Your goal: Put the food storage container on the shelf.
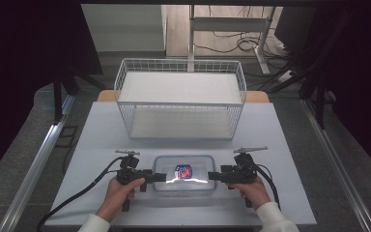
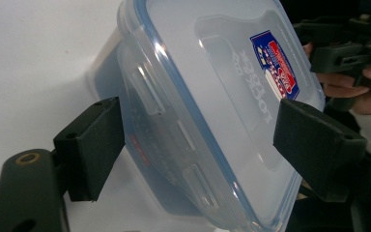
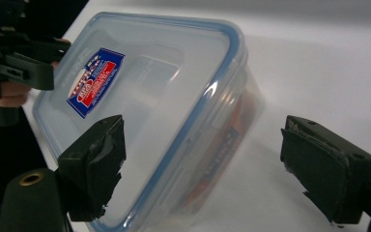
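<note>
Fingers [image 2: 92,145] of left gripper [image 1: 157,177] spread wide, released, straddling the left end of the clear plastic container [image 1: 184,174] w/ blue-sealed lid; nothing clamped. Right gripper [image 1: 212,176] likewise: fingers [image 3: 96,164] apart, released, one on each side of the container's right end, no grip. Container sits flat on the white counter [image 1: 101,140], near the front edge, between both grippers, red/blue label [image 1: 184,171] on lid facing up. White wire basket [image 1: 180,99] stands farther back on the counter, well apart from the container.
</note>
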Action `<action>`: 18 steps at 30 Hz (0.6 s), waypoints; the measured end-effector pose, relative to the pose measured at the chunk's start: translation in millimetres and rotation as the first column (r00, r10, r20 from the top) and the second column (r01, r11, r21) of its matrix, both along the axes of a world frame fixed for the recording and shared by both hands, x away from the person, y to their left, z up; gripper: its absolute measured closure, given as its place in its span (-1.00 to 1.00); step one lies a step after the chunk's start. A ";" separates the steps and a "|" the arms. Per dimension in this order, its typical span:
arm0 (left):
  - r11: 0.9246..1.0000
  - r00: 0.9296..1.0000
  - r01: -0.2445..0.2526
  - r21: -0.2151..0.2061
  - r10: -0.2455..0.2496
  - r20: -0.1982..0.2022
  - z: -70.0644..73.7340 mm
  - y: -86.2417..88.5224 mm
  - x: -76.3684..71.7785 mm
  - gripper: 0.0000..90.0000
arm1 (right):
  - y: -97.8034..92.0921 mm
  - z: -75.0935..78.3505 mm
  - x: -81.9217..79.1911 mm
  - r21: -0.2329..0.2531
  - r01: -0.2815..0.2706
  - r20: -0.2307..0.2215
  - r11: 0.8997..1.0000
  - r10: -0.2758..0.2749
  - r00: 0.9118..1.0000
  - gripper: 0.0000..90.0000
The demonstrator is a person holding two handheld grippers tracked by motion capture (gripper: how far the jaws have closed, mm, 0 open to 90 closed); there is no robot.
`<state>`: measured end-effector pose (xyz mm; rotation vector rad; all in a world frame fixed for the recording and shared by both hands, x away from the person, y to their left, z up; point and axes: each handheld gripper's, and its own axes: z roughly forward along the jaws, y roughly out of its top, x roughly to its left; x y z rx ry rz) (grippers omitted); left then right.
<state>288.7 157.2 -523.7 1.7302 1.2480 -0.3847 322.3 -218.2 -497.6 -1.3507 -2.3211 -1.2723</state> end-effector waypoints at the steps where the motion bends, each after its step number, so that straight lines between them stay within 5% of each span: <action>1: 1.000 1.000 -0.003 -0.009 0.003 -0.006 -0.8 0.2 0.0 -0.52 | 1.0 -1.9 0.9 0.011 -0.003 -0.010 1.000 0.003 1.000 -0.65; 8: 1.000 1.000 -0.016 -0.009 0.016 -0.010 2.4 3.8 -0.6 -0.31 | 8.9 -8.8 1.4 0.084 -0.038 -0.085 0.996 0.046 0.995 -0.50; 18: 1.000 1.000 -0.023 -0.015 0.023 -0.011 9.1 8.4 -5.3 -0.11 | 1.1 1.4 -4.1 0.095 -0.003 -0.116 0.996 0.014 0.993 -0.10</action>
